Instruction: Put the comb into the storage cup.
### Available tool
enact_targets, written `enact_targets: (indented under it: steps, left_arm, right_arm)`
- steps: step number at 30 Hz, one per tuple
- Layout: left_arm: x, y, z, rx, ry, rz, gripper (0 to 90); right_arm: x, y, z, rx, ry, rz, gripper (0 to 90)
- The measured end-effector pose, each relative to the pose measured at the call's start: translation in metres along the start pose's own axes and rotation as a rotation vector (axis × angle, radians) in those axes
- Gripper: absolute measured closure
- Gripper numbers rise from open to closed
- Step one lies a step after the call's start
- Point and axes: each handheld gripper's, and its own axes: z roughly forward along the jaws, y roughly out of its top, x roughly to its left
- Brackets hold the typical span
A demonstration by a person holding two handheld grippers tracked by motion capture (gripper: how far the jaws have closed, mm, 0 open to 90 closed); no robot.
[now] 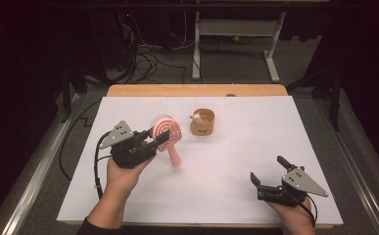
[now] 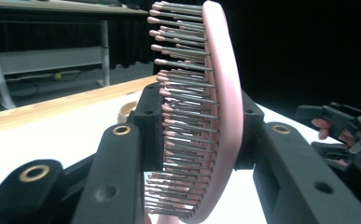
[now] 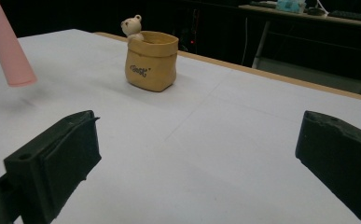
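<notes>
High view, left gripper (image 1: 158, 138): jaws clamped on the head of the pink hairbrush (image 1: 167, 134); brush is above the white table cover (image 1: 236, 161), handle slanting down toward the person.
High view, right gripper (image 1: 268, 172): jaws spread wide, nothing between them, near the front right of the table.
High view, tan pot (image 1: 202, 122): stands just beyond the brush, apart from it.
Left gripper view, hairbrush (image 2: 215, 116): head held edge-on between the pads, bristles (image 2: 178, 121) pointing left.
Right gripper view, jaws: wide apart, empty.
Right gripper view, tan pot (image 3: 151, 60): upright, small bear figure (image 3: 132, 27) at its rim; brush handle tip (image 3: 10, 51) hangs at upper left, clear of the cover.

Only the bear pot (image 1: 202, 122) obstructs mid-table; white mat (image 1: 236, 161) elsewhere free.
</notes>
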Motion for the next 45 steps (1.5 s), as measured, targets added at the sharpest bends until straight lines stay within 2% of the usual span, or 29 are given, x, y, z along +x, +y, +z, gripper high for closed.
enact_targets:
  steps: [4, 10, 13, 17, 25, 34, 38, 45]
  left_arm:
    - [0.007, -0.002, -0.01, -0.013, 0.021, -0.013, 63.2]
    - [0.01, -0.003, -0.019, -0.021, 0.035, -0.015, 63.2]
    - [0.012, -0.003, -0.02, -0.026, 0.038, -0.015, 63.2]
    - [0.011, -0.002, -0.018, -0.033, 0.037, -0.011, 63.2]
    - [0.009, 0.0, -0.013, -0.043, 0.037, -0.004, 63.2]
    - [0.007, 0.005, -0.004, -0.055, 0.025, -0.012, 63.2]
    - [0.008, 0.006, -0.001, -0.055, 0.02, -0.031, 63.2]
    - [0.006, 0.007, 0.004, -0.057, 0.029, -0.027, 63.2]
  right_arm:
    - [-0.007, -0.006, -0.006, 0.007, -0.012, 0.024, 0.3]
    - [-0.013, -0.01, -0.009, 0.009, -0.025, 0.028, 0.3]
    - [-0.017, -0.013, -0.012, 0.009, -0.026, 0.051, 0.3]
    - [-0.019, -0.012, -0.013, 0.002, -0.028, 0.062, 0.3]
    - [-0.016, -0.012, -0.009, 0.003, -0.019, 0.054, 0.3]
    - [-0.015, -0.01, -0.005, -0.001, -0.017, 0.043, 0.3]
    - [-0.015, -0.009, -0.003, -0.008, -0.016, 0.043, 0.3]
    - [-0.015, -0.01, -0.001, -0.007, -0.013, 0.047, 0.3]
